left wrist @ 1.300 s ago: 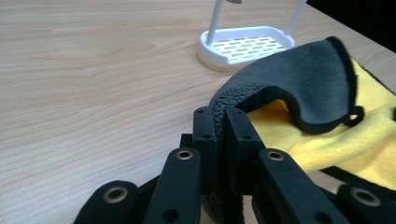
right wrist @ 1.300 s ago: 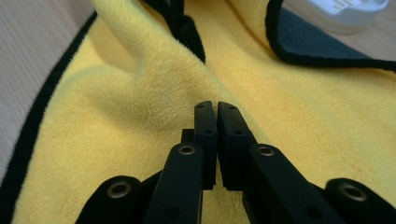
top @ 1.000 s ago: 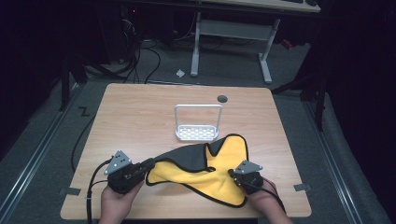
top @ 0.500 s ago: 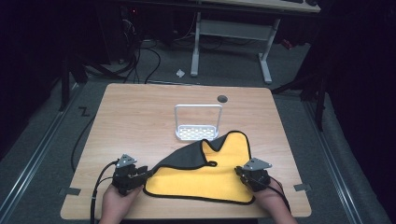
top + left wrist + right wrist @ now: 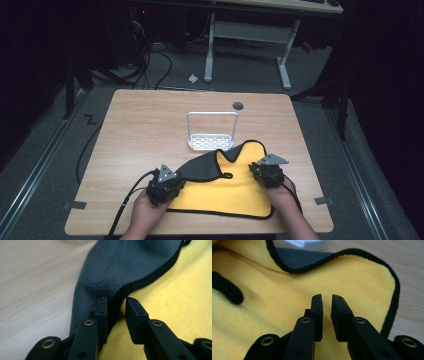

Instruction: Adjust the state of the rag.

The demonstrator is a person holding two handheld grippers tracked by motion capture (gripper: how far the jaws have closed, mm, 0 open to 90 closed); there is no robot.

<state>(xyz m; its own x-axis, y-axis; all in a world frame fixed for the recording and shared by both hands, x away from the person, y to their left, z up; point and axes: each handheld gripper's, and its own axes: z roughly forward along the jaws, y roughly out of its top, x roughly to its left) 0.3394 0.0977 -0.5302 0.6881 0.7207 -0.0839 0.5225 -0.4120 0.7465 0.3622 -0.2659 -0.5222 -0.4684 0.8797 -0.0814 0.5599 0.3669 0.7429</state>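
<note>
A yellow cloth (image 5: 235, 195) with a black hem lies flat on the table (image 5: 145, 130), its grey underside folded over at the left (image 5: 202, 167). My left gripper (image 5: 175, 177) rests at the cloth's left edge. Its jaws (image 5: 116, 303) have just been closing and stand a little apart, with the hem of the grey fold (image 5: 130, 262) in the gap. My right gripper (image 5: 258, 169) hovers over the cloth's right part. Its jaws (image 5: 327, 300) have just been opening, a narrow gap between them, with nothing in it above the yellow cloth (image 5: 352, 277).
A white wire rack (image 5: 212, 131) stands just beyond the cloth, and its base (image 5: 307, 243) touches the cloth's far edge. A black hanging loop (image 5: 226, 175) lies on the yellow side. A round hole (image 5: 238, 106) sits near the table's far edge. Cables trail off the front left.
The cloth, earlier stretched and bunched between the two grippers, now lies spread flat with a straight front hem. Both grippers have released it, and the left hand has shifted right toward the grey fold.
</note>
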